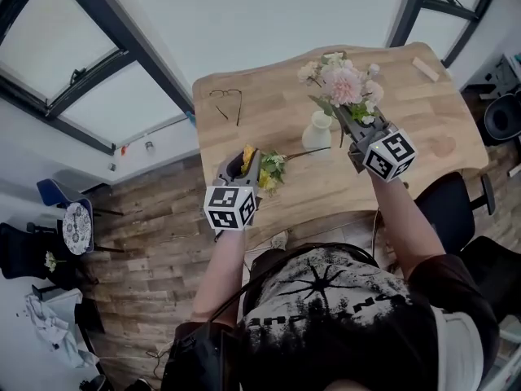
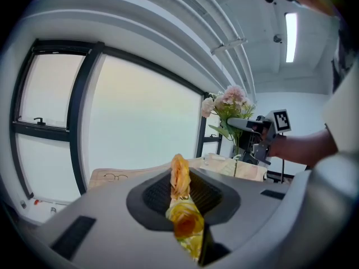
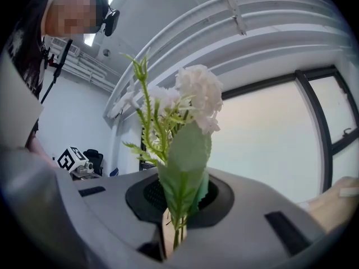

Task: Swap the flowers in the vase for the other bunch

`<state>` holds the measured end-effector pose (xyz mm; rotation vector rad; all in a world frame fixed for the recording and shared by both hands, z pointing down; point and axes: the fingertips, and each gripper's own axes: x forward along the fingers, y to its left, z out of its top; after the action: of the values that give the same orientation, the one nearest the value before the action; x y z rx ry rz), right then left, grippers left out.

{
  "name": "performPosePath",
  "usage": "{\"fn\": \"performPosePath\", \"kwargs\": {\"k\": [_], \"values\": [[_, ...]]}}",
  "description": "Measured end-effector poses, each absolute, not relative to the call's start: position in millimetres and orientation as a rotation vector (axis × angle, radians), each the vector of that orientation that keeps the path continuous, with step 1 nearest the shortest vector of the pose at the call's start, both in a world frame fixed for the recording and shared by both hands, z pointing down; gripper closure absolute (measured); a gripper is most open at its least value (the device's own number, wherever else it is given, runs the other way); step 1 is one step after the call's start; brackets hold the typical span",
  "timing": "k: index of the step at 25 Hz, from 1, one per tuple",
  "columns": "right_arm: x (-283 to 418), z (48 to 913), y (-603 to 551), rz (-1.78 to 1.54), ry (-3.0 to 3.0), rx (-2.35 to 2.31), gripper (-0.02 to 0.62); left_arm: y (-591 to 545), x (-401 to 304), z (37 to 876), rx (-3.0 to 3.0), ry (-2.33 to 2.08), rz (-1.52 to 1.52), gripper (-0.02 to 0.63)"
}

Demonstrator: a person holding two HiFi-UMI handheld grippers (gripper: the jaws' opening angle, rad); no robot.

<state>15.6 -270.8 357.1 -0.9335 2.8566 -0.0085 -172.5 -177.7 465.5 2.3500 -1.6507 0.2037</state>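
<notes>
Swap, mid-step — right gripper clamped on pink bunch, upper centre, just above vase; left gripper clamped on yellow bunch, centre. Next, probably — pink aside, yellow stems steered into narrow neck.

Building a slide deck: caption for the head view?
Right claw grips the pink bunch near the white vase; left claw grips the yellow bunch.
</notes>
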Motion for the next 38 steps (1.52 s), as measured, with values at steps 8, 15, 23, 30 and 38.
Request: {"fn": "performPosePath", "kwargs": {"k": [8, 15, 23, 30, 38], "values": [[2, 339, -301, 0.04, 2.803, -0.935, 0.555, -180, -148, 486, 2.381, -1.536, 0.294, 0.528], [-12, 341, -325, 0.036, 2.767, -0.918, 0.555, -183, -137, 499, 2.383, -1.459, 0.319, 0.528], [-24, 350, -335, 0.016, 2.771, -0.901, 0.555, -188, -144, 511, 2.362, -1.442, 0.329, 0.528], [-21, 398, -326, -0.046, 2.797, -0.892, 0.555, -193, -147, 521, 2.341, -1.422, 0.32, 0.528], [-15, 418, -315, -0.033, 2.846, -0.891, 0.554, -198, -142, 531, 2.34, -1.388, 0.335, 0.528]]}}
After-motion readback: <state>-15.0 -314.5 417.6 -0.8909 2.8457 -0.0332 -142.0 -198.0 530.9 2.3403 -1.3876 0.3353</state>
